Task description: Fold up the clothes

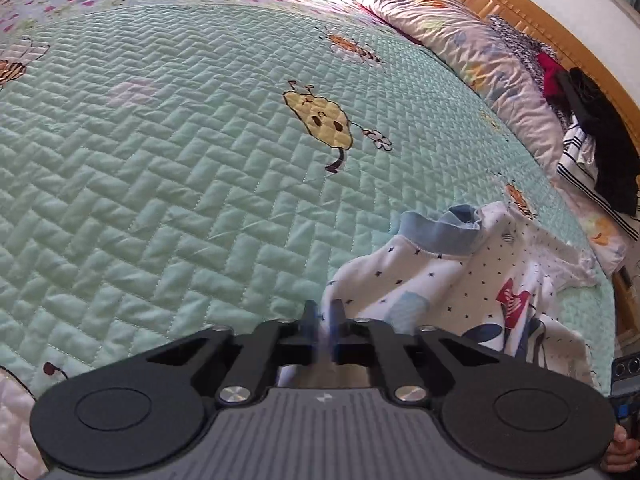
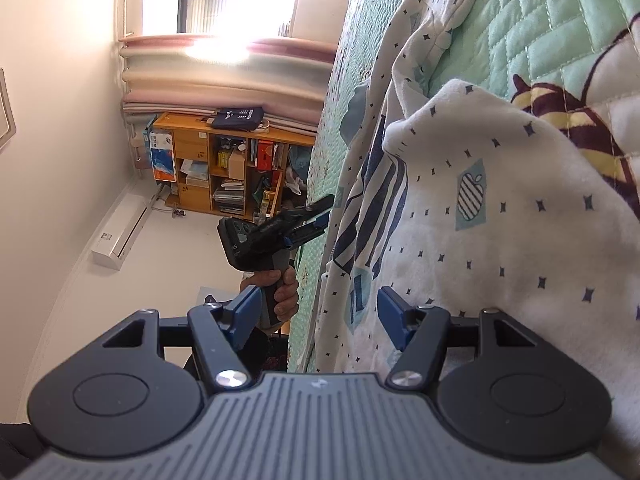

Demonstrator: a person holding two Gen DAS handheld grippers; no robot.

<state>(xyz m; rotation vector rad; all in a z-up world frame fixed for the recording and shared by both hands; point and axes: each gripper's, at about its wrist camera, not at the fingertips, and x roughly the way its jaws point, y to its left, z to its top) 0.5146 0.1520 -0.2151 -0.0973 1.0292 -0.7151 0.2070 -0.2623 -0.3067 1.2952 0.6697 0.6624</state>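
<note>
You had barely begun: your left hand-held gripper [image 1: 325, 322] was pinched shut on an edge of the white printed garment [image 1: 460, 280], crumpled and unfolded on the bed [image 1: 160, 160], while your right hand-held gripper [image 2: 316, 316] gaped wide, holding nothing.

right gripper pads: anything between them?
Right wrist view: the right gripper stands open, and an edge of the white star-print garment hangs in the gap, neither blue pad pressing it.
</note>
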